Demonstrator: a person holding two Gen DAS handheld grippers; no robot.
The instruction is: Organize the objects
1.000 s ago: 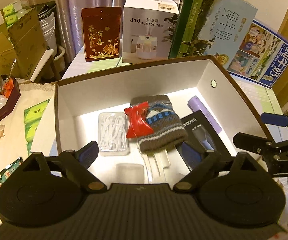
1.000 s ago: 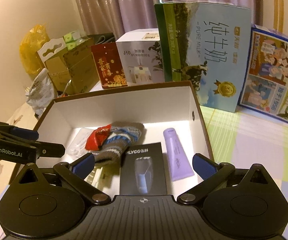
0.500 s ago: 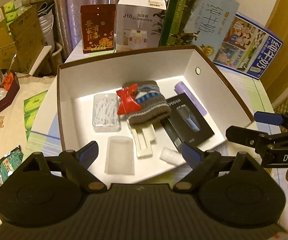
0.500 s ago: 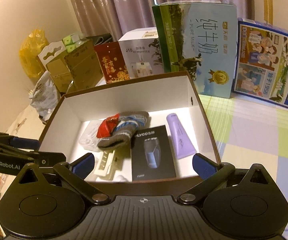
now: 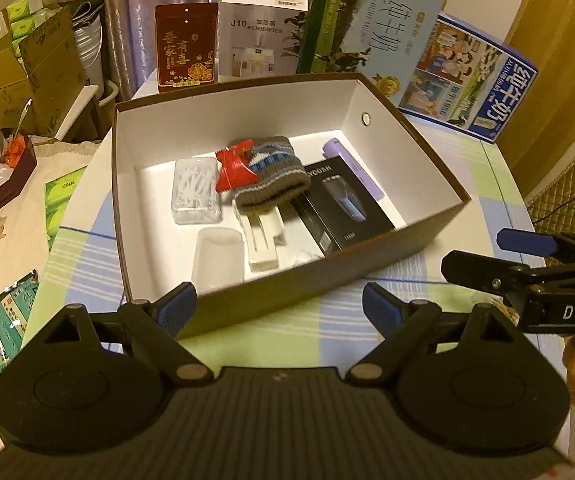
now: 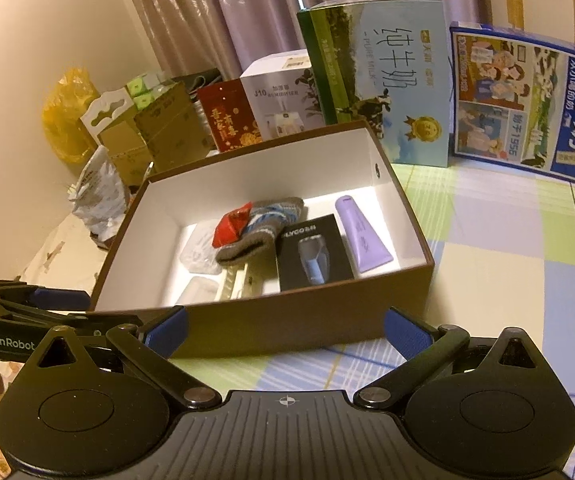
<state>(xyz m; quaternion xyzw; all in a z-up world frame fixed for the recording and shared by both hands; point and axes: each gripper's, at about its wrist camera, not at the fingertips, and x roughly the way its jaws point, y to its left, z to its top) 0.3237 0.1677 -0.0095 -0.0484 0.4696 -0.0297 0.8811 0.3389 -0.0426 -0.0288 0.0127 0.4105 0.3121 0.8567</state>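
A brown box (image 5: 391, 248) sits on the checked tablecloth (image 6: 519, 280), holding a black razor package (image 5: 343, 204), knitted sock (image 5: 275, 178) and purple tube (image 6: 361, 236); left gripper (image 5: 279, 304) and right gripper (image 6: 285, 326) hover before it, both spread wide and empty
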